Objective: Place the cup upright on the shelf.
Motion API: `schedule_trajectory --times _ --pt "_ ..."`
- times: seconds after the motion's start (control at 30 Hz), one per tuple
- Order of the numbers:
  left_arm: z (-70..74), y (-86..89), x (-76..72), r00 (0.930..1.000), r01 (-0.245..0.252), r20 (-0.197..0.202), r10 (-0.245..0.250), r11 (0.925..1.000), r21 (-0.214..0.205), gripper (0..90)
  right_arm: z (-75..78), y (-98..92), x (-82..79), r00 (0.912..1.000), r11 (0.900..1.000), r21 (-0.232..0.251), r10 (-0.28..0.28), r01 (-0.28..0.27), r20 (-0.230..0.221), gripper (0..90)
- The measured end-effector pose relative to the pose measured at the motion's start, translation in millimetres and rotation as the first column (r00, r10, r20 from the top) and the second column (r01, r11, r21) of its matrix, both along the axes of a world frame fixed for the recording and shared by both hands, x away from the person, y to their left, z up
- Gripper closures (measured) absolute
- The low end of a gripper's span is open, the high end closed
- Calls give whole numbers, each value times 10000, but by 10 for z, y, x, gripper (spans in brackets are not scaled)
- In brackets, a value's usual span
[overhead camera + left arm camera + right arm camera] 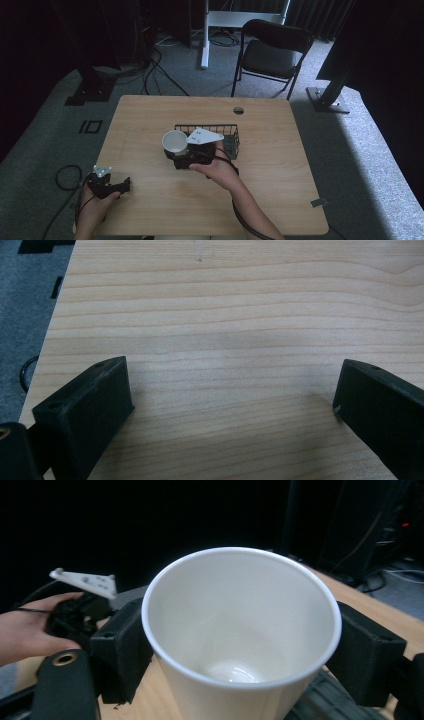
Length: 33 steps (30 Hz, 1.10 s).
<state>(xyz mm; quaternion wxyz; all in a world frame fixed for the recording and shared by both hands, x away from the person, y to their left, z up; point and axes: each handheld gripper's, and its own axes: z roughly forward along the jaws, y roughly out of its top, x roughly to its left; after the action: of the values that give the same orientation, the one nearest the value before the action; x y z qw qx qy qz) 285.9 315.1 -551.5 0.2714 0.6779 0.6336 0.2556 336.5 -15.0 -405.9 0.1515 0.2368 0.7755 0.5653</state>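
Pale wood worktop [150, 120] carries a wire basket [231, 134]. Right tongs [176, 152] grip a white paper cup [174, 142] just beside the basket; placing it seems left. Left tongs [125, 184] rest released, empty.

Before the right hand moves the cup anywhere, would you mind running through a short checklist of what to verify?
1. Right gripper shut on the white paper cup, a jaw on each side: ok.
2. Cup empty, nothing to spill: ok.
3. Cup upright, mouth up: ok.
4. Cup lifted off the table: cannot tell.
5. Wire basket just behind the cup: whether it holds anything, cannot tell.
6. Left gripper open, holding nothing, over the table's near left corner, away from the cup: ok.
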Motion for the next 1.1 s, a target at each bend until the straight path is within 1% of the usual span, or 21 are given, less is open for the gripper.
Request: schedule_trajectory --times 0.1,0.17,0.27,0.33,0.37,0.5,0.63,0.73,0.83,0.97,1.03,1.07,1.1 --pt "0 0 0 10000 0 0 0 10000 1 25 44 -43 39 9995 9996 -7 -294 294 106 194" --pt "0 0 0 10000 -1 1 1 10000 2 25 68 -74 65 9989 9990 -22 -448 448 101 194" --pt "0 0 0 10000 2 1 -2 10000 2 25 98 -111 100 9978 9978 88 -653 652 109 194" --pt "0 1 0 10000 2 -2 -2 10000 6 25 114 -137 125 9962 9962 162 -863 861 123 194" --pt "0 0 0 10000 1 4 -1 10000 2 25 121 -148 140 9955 9956 119 -935 933 143 194" --pt "0 0 0 10000 2 4 -2 10000 3 25 127 -192 205 9899 9899 142 -1410 1408 114 194" --pt "1 1 0 10000 8 -13 -8 10000 3 25 121 -245 277 9791 9791 149 -2029 2027 155 194" --pt "0 0 0 10000 1 3 -1 10000 0 25 114 -287 336 9716 9717 113 -2359 2358 202 194" --pt "0 0 0 10000 0 2 0 10000 -1 25 97 -320 402 9616 9619 -83 -2730 2733 270 194" --pt "0 0 0 10000 -1 4 1 10000 0 25 60 -356 491 9485 9485 -117 -3162 3165 186 194" --pt "0 0 0 10000 1 6 -1 10000 -1 25 36 -364 524 9392 9392 -197 -3424 3429 267 194" --pt "0 0 0 10000 -4 7 4 10000 -2 25 21 -370 542 9360 9358 -177 -3517 3520 175 194" --pt "0 0 0 10000 -2 3 2 10000 0 25 6 -374 559 9331 9329 -215 -3591 3594 192 194"
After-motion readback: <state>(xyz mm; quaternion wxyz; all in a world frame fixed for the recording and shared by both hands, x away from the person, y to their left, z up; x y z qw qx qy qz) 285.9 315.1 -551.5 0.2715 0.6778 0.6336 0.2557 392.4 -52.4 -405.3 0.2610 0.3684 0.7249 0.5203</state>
